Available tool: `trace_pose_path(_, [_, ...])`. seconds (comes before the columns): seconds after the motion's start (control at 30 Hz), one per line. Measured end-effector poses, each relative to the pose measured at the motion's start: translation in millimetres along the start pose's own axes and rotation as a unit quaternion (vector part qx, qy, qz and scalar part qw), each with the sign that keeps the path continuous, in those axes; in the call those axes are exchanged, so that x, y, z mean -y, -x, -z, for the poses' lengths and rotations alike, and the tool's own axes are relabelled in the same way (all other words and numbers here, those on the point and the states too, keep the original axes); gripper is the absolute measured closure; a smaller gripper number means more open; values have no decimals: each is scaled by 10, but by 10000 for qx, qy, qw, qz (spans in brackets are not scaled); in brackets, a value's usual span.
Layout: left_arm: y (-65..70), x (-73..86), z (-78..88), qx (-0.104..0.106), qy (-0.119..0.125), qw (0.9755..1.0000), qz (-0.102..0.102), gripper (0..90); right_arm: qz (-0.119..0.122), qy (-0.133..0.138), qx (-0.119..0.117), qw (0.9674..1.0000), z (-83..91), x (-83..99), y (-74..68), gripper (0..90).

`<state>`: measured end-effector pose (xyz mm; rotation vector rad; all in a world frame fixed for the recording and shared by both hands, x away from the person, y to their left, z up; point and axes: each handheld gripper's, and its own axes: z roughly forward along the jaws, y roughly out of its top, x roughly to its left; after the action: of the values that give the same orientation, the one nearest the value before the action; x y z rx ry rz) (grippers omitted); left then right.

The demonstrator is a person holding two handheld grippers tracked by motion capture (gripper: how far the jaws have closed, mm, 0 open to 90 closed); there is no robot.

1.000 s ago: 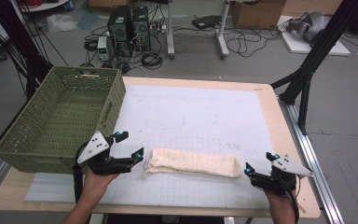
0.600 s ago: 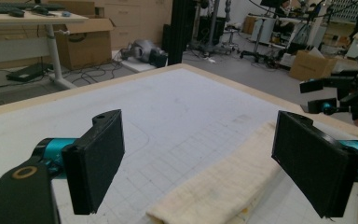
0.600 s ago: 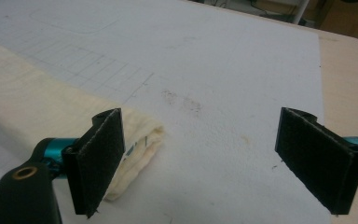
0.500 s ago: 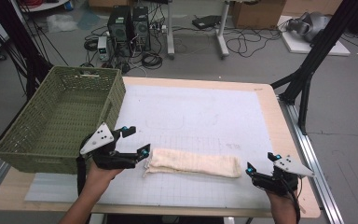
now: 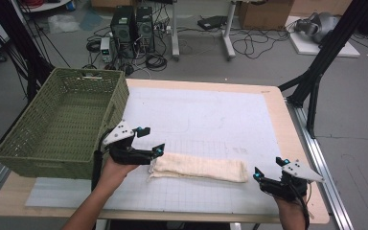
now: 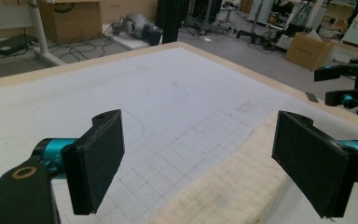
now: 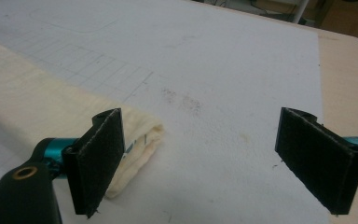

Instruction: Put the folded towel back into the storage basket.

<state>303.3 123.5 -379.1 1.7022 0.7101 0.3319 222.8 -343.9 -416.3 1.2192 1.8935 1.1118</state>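
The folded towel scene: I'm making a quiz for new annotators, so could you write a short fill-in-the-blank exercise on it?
1. The folded cream towel lies on the white mat between the two ____.
2. The jaws of the left gripper and the right gripper both stand ____.
3. The green woven ____ sits at the table's left side.
4. The basket holds ____.

Missing words: grippers; open; basket; nothing
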Motion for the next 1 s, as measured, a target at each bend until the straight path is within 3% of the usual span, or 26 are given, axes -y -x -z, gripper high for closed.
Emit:
trace_pose_path(0.1, [-40, 50, -85, -45, -143, 9998, 87, 172, 2, -1, -8, 10000, 2, 2, -1, 143])
trace_pose_path(0.3, [-62, 161, -186, -246, -476, 9986, 29, 186, 1, -16, -26, 10000, -3, 1, -9, 143])
trace_pose_path(0.37, [-97, 220, -250, -388, -826, 9958, -3, 187, 27, -22, -44, 10000, -7, 1, -5, 143])
trace_pose_path(0.43, [-110, 239, -278, -441, -980, 9942, -18, 188, 42, -27, -52, 10000, -10, 2, -2, 143])
trace_pose_path(0.67, [-138, 286, -345, -481, -1220, 9913, 90, 210, 4, -52, -95, 9999, -19, 6, -3, 143])
trace_pose_path(0.77, [-177, 332, -377, -521, -1494, 9873, 142, 211, 33, -61, -127, 9999, -30, 5, -4, 143])
trace_pose_path(0.83, [-174, 377, -372, -582, -1416, 9880, 219, 224, 38, -73, -141, 9999, -39, 5, -4, 143])
trace_pose_path(0.93, [-177, 448, -383, -554, -1710, 9835, 214, 228, 21, -99, -162, 9998, -41, 7, -7, 144])
trace_pose_path(1.0, [-152, 473, -377, -532, -1741, 9831, 207, 235, 25, -94, -158, 9998, -42, 9, -3, 143])
